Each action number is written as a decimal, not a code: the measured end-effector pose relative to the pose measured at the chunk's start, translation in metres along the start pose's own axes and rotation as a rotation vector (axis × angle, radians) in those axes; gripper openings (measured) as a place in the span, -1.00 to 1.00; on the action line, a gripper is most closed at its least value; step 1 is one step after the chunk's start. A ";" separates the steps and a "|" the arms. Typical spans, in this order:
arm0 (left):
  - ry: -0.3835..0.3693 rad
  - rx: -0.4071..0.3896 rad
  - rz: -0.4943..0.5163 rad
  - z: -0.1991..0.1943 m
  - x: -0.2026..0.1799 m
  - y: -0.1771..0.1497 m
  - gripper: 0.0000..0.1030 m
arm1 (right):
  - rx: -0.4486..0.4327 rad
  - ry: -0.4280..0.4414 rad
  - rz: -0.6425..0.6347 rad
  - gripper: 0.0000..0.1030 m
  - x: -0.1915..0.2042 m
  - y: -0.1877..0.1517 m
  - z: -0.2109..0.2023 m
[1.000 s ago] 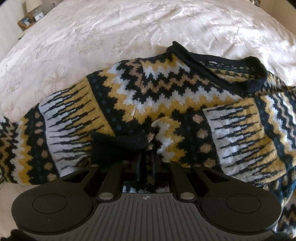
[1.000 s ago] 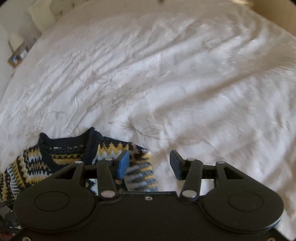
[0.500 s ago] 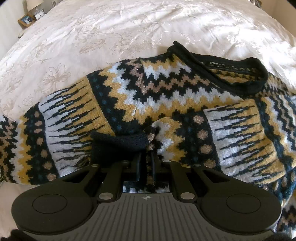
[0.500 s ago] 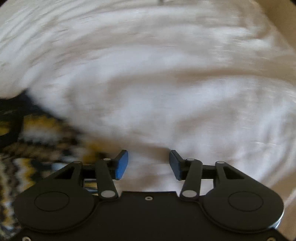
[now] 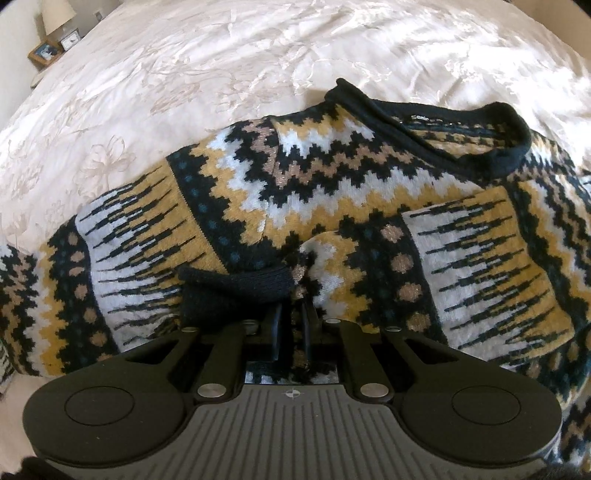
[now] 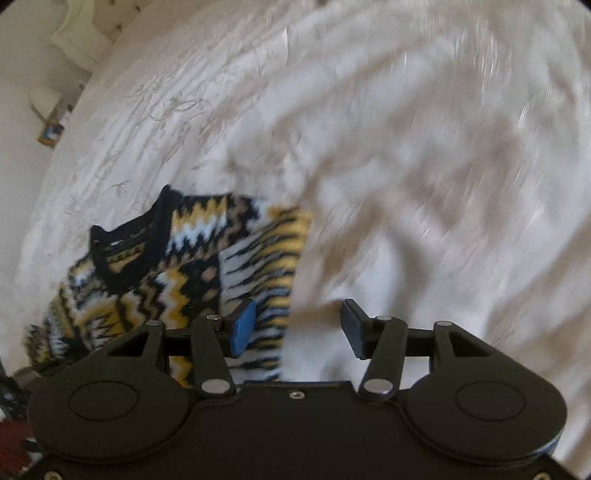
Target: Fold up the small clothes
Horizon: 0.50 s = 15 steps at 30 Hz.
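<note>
Over on the left there's a nightstand point(image 5: 44, 51) with a lamp point(image 5: 55, 14) past the bed point(image 5: 221, 66). Your left hand-held gripper point(image 5: 293, 321) is pinched tight on the sweater point(image 5: 332, 192), right by the black cuff point(image 5: 236, 284); the sweater lies spread across the bedspread. Your right hand-held gripper point(image 6: 295, 328) is wide open with nothing in it, hovering just over the sweater's right edge.

A home bedroom: a bed spread with a cream floral-embroidered bedspread point(image 5: 207, 92) fills both views, and beside it stands a nightstand point(image 5: 40, 61) holding a lamp point(image 5: 57, 13), small clock point(image 5: 70, 37) and framed photo point(image 5: 43, 52)
</note>
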State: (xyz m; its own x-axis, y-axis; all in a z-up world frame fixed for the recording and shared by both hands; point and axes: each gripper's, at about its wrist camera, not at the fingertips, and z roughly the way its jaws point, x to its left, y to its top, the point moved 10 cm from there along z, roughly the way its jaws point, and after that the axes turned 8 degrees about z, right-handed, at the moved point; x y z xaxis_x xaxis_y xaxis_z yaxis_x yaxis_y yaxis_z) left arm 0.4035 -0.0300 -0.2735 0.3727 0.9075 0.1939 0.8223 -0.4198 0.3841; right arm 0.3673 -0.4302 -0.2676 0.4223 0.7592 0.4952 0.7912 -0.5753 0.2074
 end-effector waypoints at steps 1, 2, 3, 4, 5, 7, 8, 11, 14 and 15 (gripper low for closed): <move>0.000 0.002 0.003 0.000 0.000 0.000 -0.77 | 0.004 0.012 0.010 0.12 0.003 -0.003 0.005; 0.000 0.003 0.004 0.000 0.000 0.000 -0.77 | 0.011 0.020 0.021 -0.02 0.008 -0.004 0.010; 0.000 0.003 0.004 0.000 0.000 -0.001 -0.77 | 0.018 0.027 0.034 -0.20 0.012 0.000 0.016; 0.000 0.003 0.005 -0.001 0.001 -0.001 -0.77 | 0.027 0.036 0.044 -0.75 0.016 -0.001 0.020; 0.000 0.003 0.005 -0.001 0.001 -0.001 -0.77 | 0.031 0.028 0.034 -0.73 0.020 0.000 0.019; 0.000 0.004 0.004 0.000 0.002 -0.001 -0.77 | -0.005 -0.037 -0.102 -0.74 0.041 0.002 0.009; -0.001 0.002 0.002 0.000 0.002 -0.001 -0.77 | -0.033 -0.075 -0.180 -0.75 0.052 0.004 0.001; 0.000 -0.007 -0.001 0.000 0.002 -0.001 -0.77 | -0.105 -0.173 -0.276 -0.76 0.061 0.012 -0.011; 0.013 -0.009 0.017 0.000 0.001 -0.002 -0.77 | -0.049 -0.202 -0.199 -0.64 0.041 0.010 0.011; 0.015 -0.006 0.025 0.000 0.001 -0.002 -0.77 | -0.058 -0.190 -0.182 -0.55 0.040 0.010 0.013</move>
State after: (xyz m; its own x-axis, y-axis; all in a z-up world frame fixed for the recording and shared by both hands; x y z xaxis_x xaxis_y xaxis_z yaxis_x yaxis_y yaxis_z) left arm 0.4021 -0.0285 -0.2743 0.3862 0.8966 0.2168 0.8104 -0.4421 0.3844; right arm 0.3983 -0.4019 -0.2568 0.3550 0.8923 0.2789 0.8376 -0.4361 0.3290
